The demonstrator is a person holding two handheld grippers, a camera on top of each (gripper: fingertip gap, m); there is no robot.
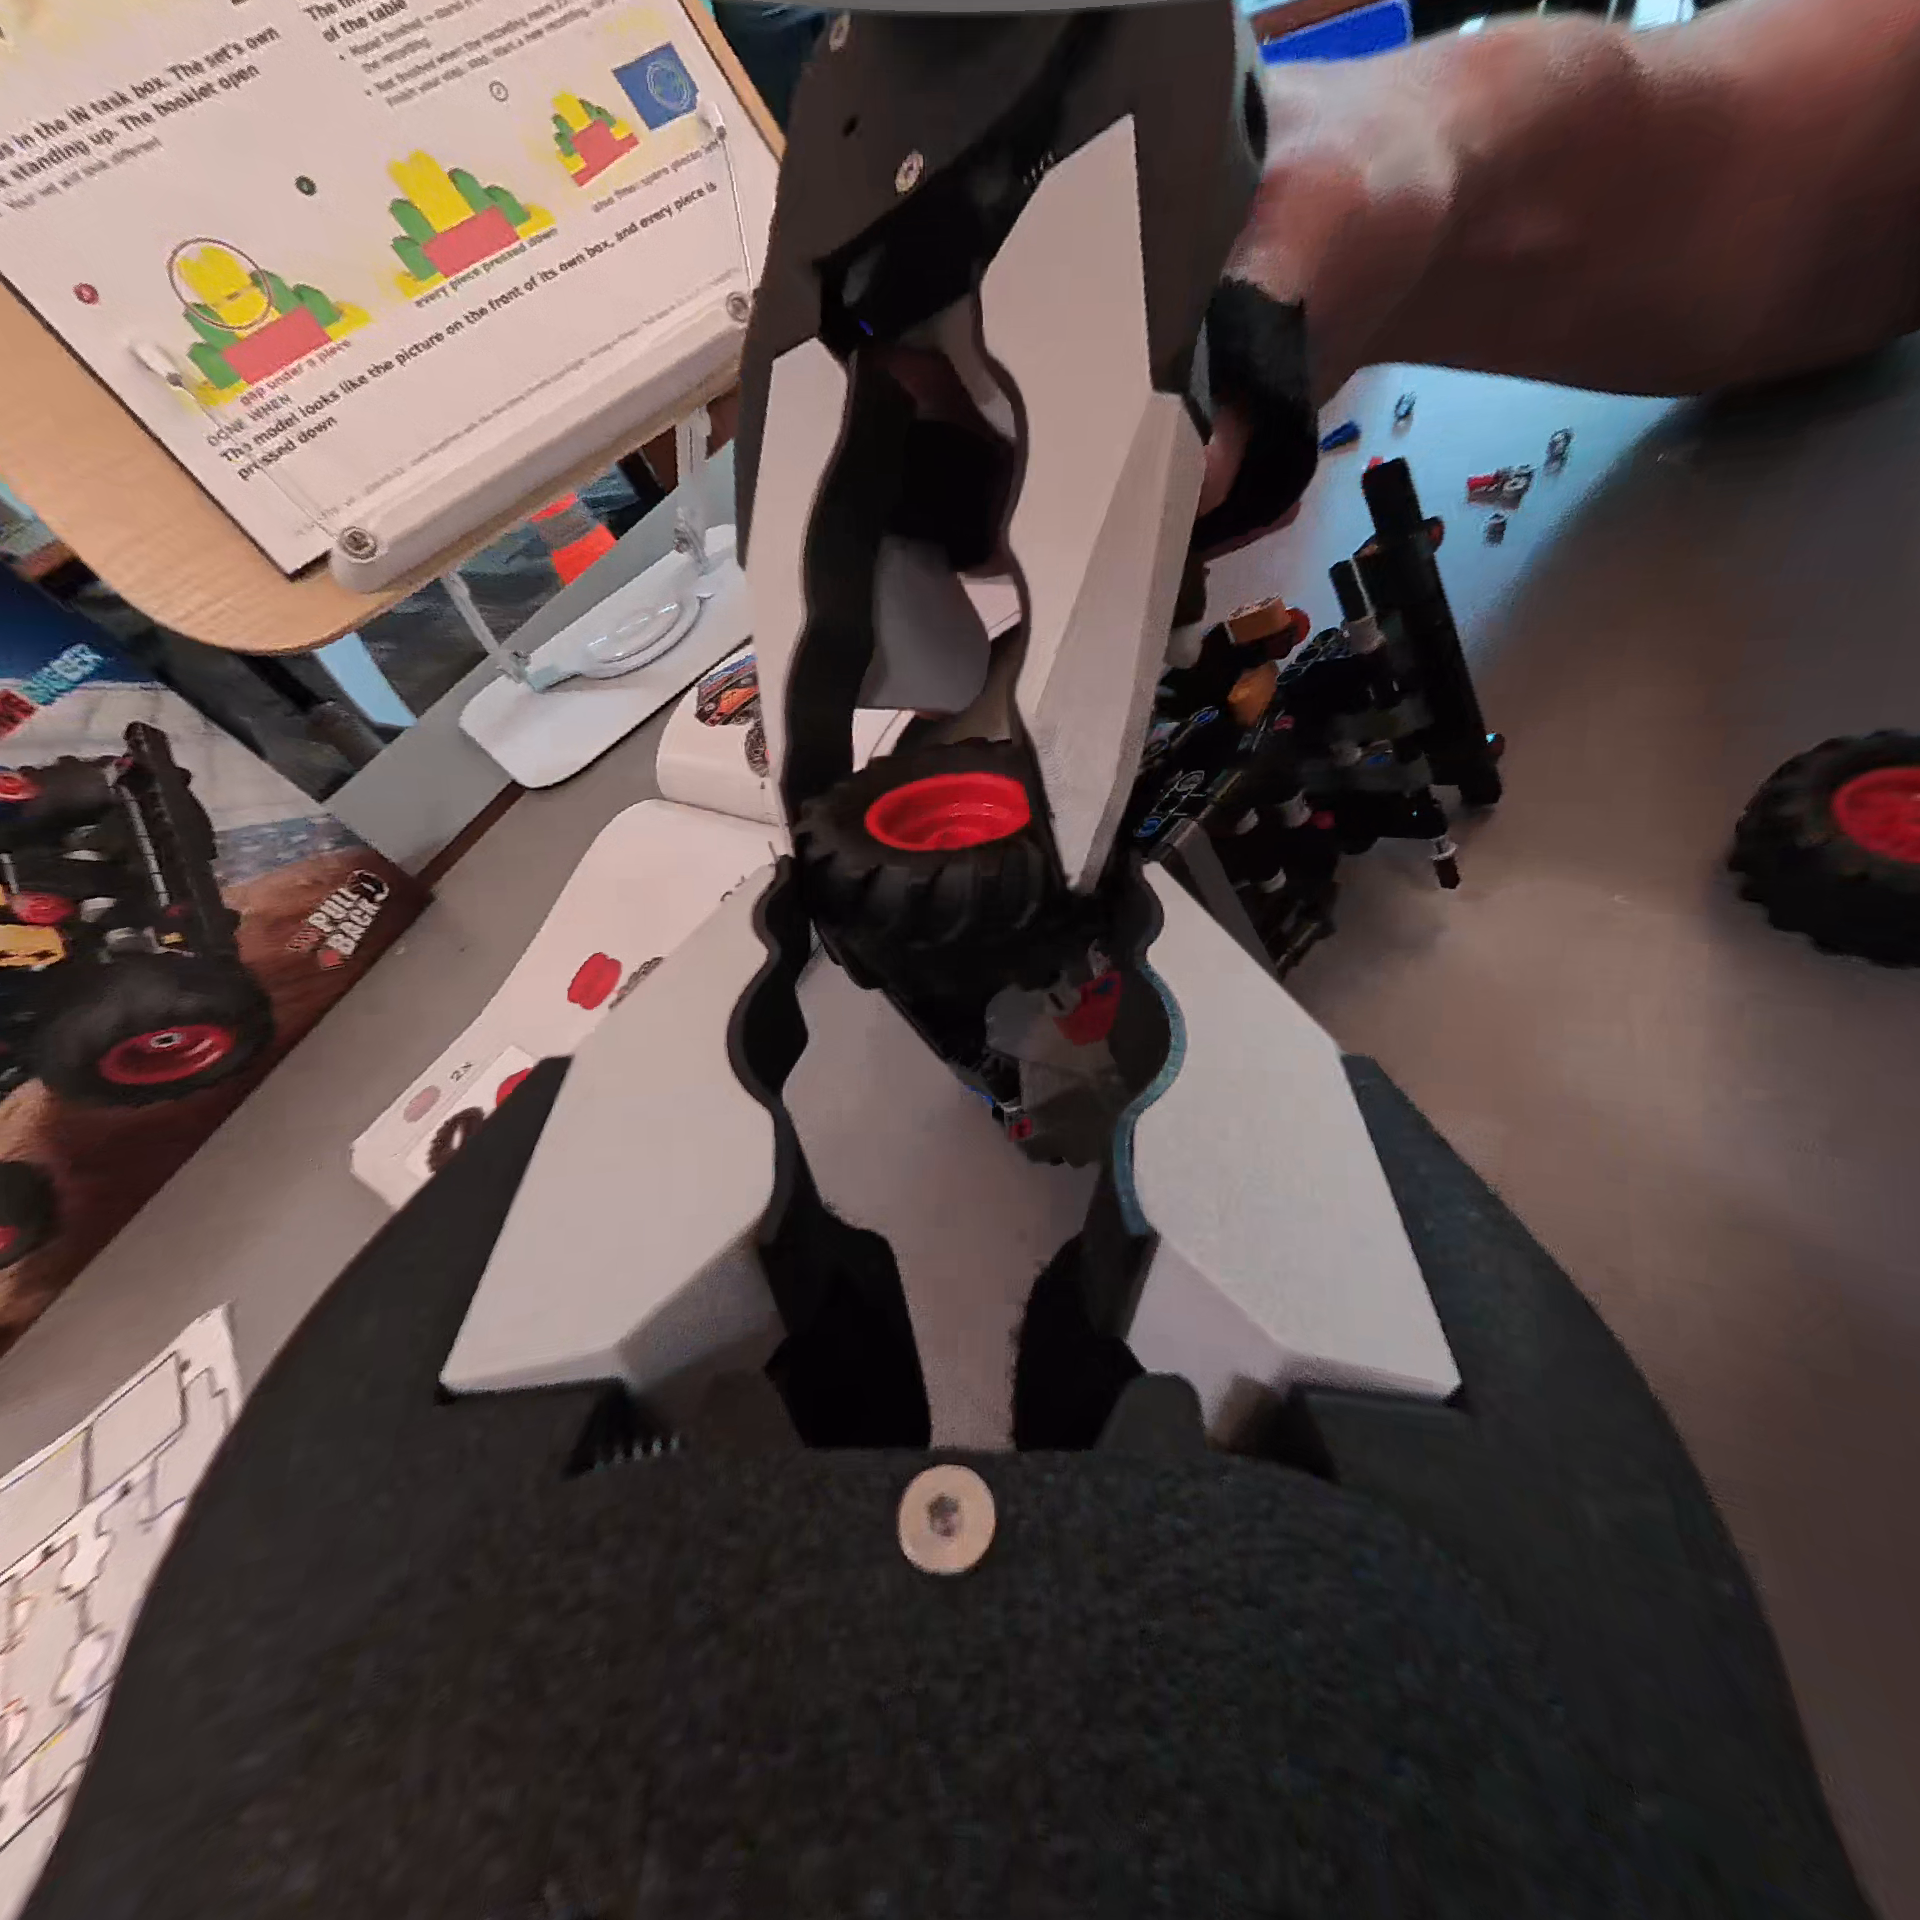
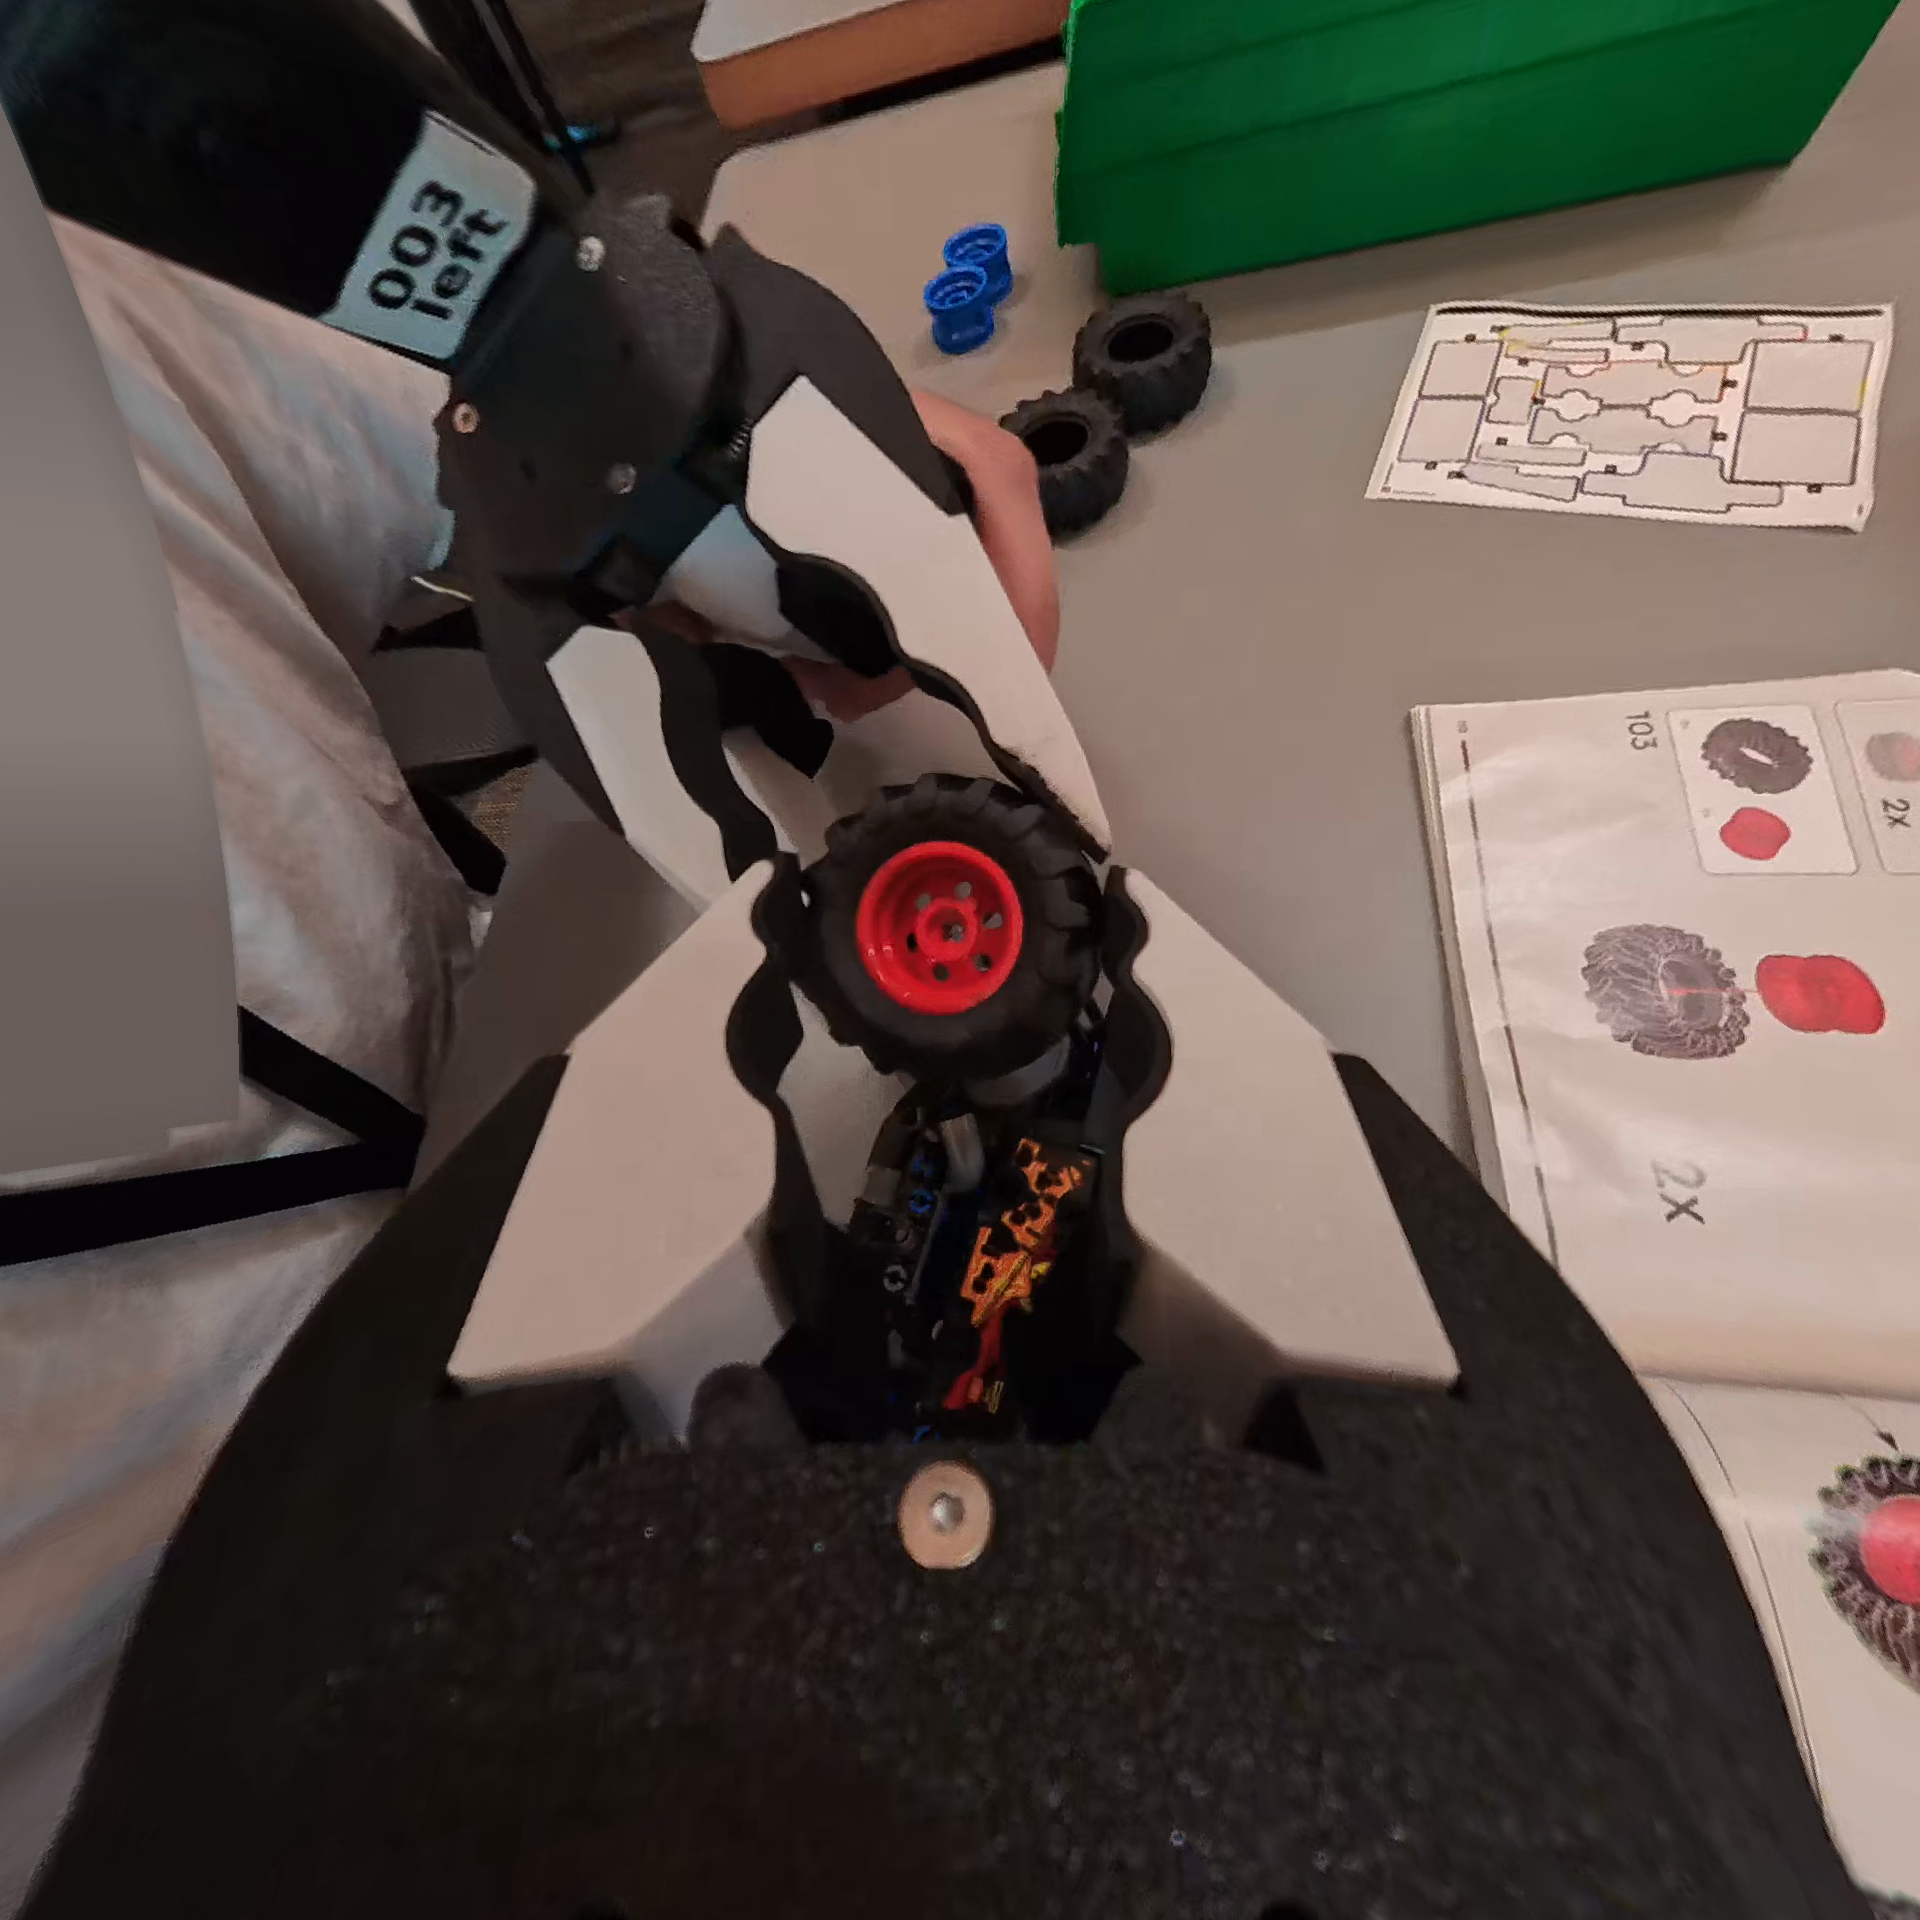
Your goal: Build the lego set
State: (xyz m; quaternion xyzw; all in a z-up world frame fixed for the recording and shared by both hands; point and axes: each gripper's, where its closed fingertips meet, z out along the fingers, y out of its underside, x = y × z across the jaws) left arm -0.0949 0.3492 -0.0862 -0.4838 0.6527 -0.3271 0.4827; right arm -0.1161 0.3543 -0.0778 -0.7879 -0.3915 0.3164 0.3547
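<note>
right wrist view shows the wheel [image 2: 940,925], a black knobbly tyre on a red hub, held up off the grey surface [image 2: 1247,623] just left of the open instruction booklet [image 2: 1662,1039]. its hub faces up toward this camera, so the axis of the wheel runs roughly toward the lens, not across the fingers. below it, between the right gripper's [image 2: 945,894] own fingers, sits the truck body [image 2: 997,1236], black with an orange flame panel, its long axis lying along those fingers. they are drawn in narrow and look clamped on its sides, though the contact is shadowed.

the left gripper [image 1: 956,904] comes in from the opposite side, tip to tip with the right one. its fingers are also narrow and straddle the tread of the tyre. in the right wrist view one of them lies against the tyre's upper right edge. i judge it to be gripping the wheel, not merely flanking it.

the step in hand looks like seating this wheel on the body's axle. the push must go along the hub's axis, down into the body, so the left gripper does the pressing and the right only braces. any tilt of the tyre would likely jam the hub. a second red-hubbed wheel [image 1: 1839,842] waits toward the surface's right edge in the left wrist view.
</note>
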